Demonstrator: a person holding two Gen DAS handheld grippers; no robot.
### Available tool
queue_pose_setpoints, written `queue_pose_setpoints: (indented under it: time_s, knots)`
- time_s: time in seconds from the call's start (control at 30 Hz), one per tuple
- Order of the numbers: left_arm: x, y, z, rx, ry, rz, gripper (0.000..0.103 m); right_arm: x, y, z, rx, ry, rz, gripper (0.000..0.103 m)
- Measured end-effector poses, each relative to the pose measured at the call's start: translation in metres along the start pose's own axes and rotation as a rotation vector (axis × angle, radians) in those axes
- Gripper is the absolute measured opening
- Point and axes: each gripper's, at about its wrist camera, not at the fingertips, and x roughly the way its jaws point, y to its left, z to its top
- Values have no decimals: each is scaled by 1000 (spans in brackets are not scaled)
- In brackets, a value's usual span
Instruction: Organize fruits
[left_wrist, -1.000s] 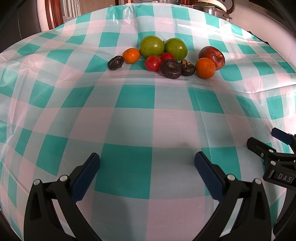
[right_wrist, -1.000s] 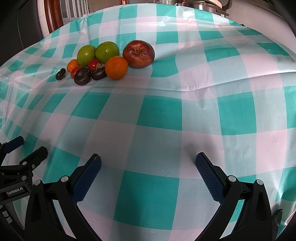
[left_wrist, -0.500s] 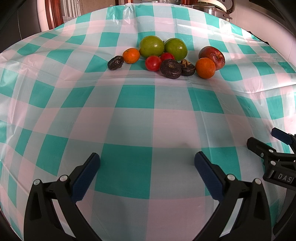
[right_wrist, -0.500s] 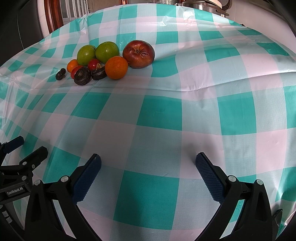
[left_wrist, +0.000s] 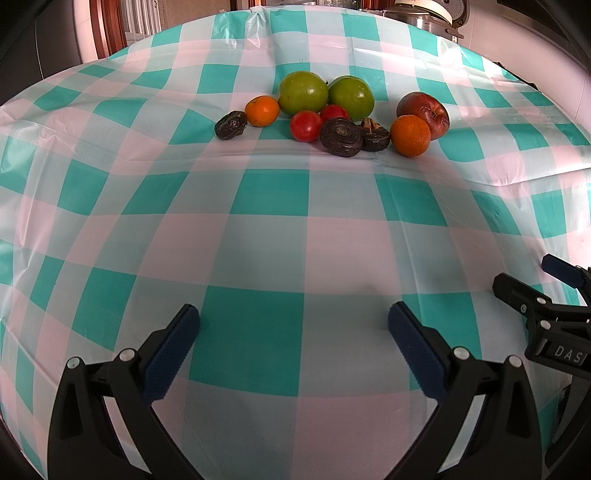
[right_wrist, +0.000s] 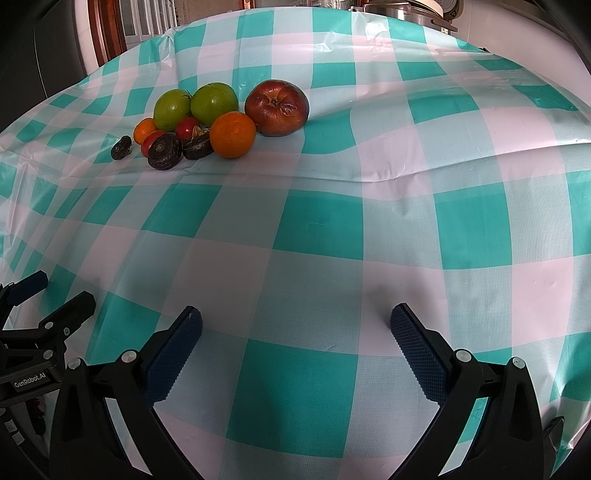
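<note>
Waiting at the start of the sorting, left gripper (left_wrist: 293, 325) and right gripper (right_wrist: 295, 325) both hold fingers spread and empty, the fruits (left_wrist: 334, 114) clustered well ahead, so a reach forward comes next.

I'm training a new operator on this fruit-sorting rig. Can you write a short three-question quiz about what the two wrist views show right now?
1. True or false: the left gripper is holding a fruit.
2. How many green fruits sit at the back of the pile? A) one B) two C) four
3. Fill in: the red apple sits at the pile's ____ end, seen from the grippers.

Key:
1. False. Its jaws are spread with only the tablecloth between them; the right gripper is empty too.
2. B. Two green fruits, and, sit side by side.
3. Right. An orange lies just in front of it.
</note>
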Motion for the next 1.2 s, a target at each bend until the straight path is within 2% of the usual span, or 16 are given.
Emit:
queue_pose_setpoints:
  time_s: [0.87, 1.0, 1.2]
  knots:
    - [0, 0, 0, 0, 0, 0, 102, 1, 0, -1, 1, -1, -2, 99]
    - [0, 0, 0, -1, 0, 0, 102, 6, 2, 9, -6, 37, 0, 99]
    - [9, 6, 10, -2, 14, -4, 102, 29, 8, 41, -44, 33, 29, 99]
